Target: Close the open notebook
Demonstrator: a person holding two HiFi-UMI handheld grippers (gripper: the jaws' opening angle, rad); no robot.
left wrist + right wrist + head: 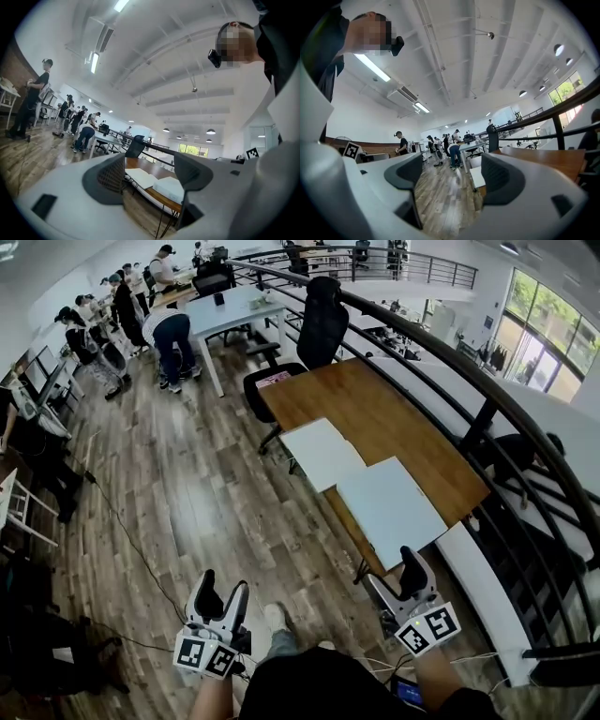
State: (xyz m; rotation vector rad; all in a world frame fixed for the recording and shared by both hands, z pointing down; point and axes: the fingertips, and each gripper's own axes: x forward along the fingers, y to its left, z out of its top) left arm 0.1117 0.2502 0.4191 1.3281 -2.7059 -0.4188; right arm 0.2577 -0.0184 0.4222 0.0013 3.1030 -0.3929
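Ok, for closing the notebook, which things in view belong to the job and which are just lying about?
Belongs to the job: open white paper notebook, lying flat on the brown wooden table; left gripper and right gripper, both open and empty.
Just lying about: black office chair; white rectangular table farther back; black metal railing; people beyond it.

Notebook (384, 502): paper pages, matt, smooth, lying flat. Table (394, 418): wood top, smooth, visible grain, faint sheen. Floor (187, 502): wood-look planks, streaky grain, slightly glossy in patches
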